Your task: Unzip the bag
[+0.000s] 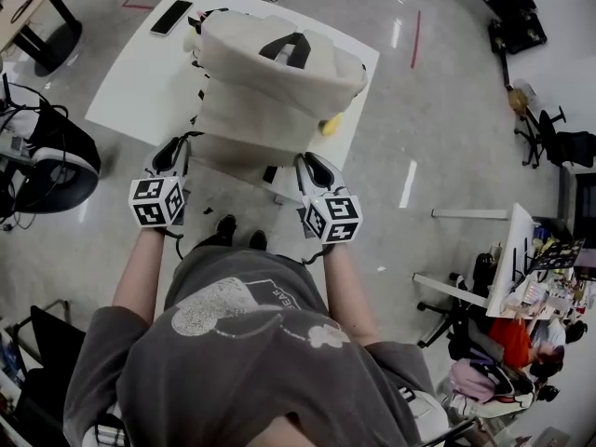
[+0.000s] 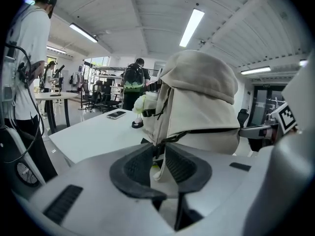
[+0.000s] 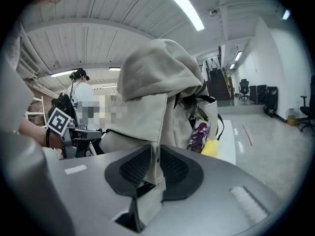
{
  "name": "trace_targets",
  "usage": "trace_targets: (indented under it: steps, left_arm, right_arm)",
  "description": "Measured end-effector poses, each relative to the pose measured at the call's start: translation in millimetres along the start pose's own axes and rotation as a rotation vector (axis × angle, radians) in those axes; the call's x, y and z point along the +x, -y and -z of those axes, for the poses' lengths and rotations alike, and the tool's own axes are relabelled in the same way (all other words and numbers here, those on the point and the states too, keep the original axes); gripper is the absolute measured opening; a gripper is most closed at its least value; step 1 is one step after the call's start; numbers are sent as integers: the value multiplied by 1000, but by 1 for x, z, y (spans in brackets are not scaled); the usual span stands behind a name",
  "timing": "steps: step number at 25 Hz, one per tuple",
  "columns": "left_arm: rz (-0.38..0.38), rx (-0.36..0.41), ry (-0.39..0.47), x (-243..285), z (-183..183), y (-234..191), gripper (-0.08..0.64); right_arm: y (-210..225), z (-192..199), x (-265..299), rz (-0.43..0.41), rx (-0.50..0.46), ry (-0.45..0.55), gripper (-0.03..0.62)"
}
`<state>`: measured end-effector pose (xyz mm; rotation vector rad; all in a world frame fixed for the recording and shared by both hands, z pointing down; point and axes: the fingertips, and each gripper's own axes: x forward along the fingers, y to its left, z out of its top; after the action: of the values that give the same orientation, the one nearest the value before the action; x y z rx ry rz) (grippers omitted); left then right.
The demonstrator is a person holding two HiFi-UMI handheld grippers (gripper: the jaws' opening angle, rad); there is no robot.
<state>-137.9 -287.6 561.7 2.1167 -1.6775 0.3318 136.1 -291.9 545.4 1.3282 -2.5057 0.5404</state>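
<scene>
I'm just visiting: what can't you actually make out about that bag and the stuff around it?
Zipper: I can't pick it out in any view; the bag slumps, and in the head view its top fold covers the opening.
Bag's base: blocked by the left gripper and the right gripper in their own views.
Phone: too small in the head view to read its screen.
Person beyond the bag, right gripper view: partly covered by a mosaic patch.

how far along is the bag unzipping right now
Done: nothing visible; the bag on the table shows no opened zip. In hand: left hand-held gripper and right hand-held gripper sit at its near edge, jaws apart round a strap and a fabric flap. Left: find the zip pull and open it.
</scene>
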Motion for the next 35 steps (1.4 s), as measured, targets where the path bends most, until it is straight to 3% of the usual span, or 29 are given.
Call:
trace_targets:
  steps: [4,16,20,27,35]
  left_arm:
    - [-9,13,14,-8,-3,11,137]
    - [15,64,53,-39,-25,83,129]
    - [49,75,87,-45,-40,105,114]
    - [155,86,128,-51,-50,136,65]
    - [255,52,143,-98,-34,122,32]
  right_arm:
    - [4,-7,-11,-6,10,32,84]
    - [8,-22,-34,-72,20,119,35]
    - [15,-23,-49,-52,39,148,2]
    - [24,-16,-75,39,41,166,0]
    - [-25,-12,-100,133,31,211,0]
